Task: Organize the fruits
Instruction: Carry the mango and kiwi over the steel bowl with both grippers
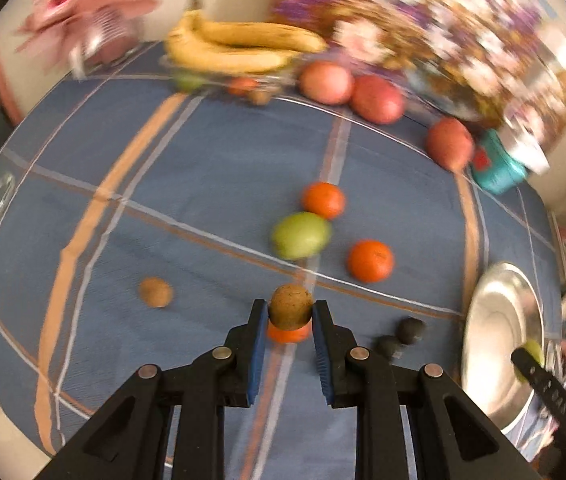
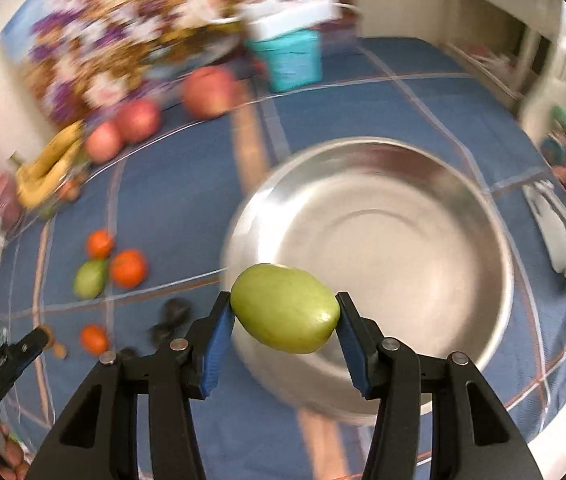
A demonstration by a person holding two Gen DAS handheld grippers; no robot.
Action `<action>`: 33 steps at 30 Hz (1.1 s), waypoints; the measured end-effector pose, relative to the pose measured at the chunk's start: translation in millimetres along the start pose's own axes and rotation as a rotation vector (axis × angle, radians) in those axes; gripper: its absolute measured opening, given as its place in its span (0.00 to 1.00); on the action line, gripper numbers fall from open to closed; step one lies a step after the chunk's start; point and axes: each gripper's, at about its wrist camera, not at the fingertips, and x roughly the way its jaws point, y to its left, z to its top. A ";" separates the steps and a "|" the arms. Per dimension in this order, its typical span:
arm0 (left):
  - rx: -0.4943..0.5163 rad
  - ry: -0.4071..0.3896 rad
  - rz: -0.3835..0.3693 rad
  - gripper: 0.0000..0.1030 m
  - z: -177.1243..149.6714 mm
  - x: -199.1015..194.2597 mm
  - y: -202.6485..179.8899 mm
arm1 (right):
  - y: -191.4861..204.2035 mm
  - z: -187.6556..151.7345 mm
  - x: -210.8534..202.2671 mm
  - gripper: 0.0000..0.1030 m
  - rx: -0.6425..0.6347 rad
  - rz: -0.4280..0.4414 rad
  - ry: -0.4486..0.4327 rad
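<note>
**Both grippers loaded over the blue plaid cloth**

Left wrist view: left gripper (image 1: 289, 312) clenched on a brown kiwi (image 1: 290, 306), blue pads pressing both sides, fruit held at the fingertips. Directly beneath it on the tablecloth (image 1: 203, 168), a mandarin (image 1: 287, 333), partly hidden. Loose on the cloth ahead: second kiwi (image 1: 155, 292) off to the left, a green mango (image 1: 301, 235) touching one orange (image 1: 323, 200), another orange (image 1: 370, 261) just beside. Two dark lumps (image 1: 403, 334) near the right finger, too blurred to identify. Along the far edge: bananas (image 1: 239, 46) on a clear tray, three red apples (image 1: 377, 98), teal box (image 1: 497, 170). Steel bowl (image 1: 495, 344) seen only edge-on at right, with the tip of the other gripper crossing it.

Right wrist view, not available from the left: right gripper (image 2: 286, 314) grasping a second green mango (image 2: 285, 308) lengthwise between its pads, held above the near rim of the steel bowl (image 2: 479, 248); bowl interior fully open to view, bare metal. Left gripper (image 2: 39, 338) at lower left edge with the brown fruit at its tip; fingers of the hand carrying it just visible below.

Writing: faint pale lettering on the side of the left gripper in the right view, unreadable. Red mark on the teal box, blurred, cannot tell
</note>
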 end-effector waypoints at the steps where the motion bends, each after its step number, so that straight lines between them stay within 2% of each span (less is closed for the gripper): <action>1: 0.026 0.003 -0.008 0.23 -1.1 1.2 -11.5 | -11.4 2.5 2.1 0.51 0.022 -0.016 0.001; 8: 0.255 0.018 -0.083 0.24 -19.9 4.6 -109.3 | -76.7 12.7 3.1 0.51 0.142 -0.108 -0.013; 12: 0.371 0.033 -0.129 0.24 -33.3 10.1 -163.7 | -99.7 14.3 3.9 0.51 0.190 -0.119 -0.011; 16: 0.450 0.039 -0.139 0.24 -46.3 19.6 -201.5 | -108.4 15.7 3.9 0.51 0.201 -0.123 -0.012; 21: 0.479 0.072 -0.128 0.24 -54.7 37.9 -220.9 | -112.3 15.4 7.4 0.51 0.201 -0.115 0.000; 33: 0.478 0.092 -0.134 0.25 -65.3 43.6 -216.5 | -111.3 13.2 13.2 0.51 0.181 -0.113 0.030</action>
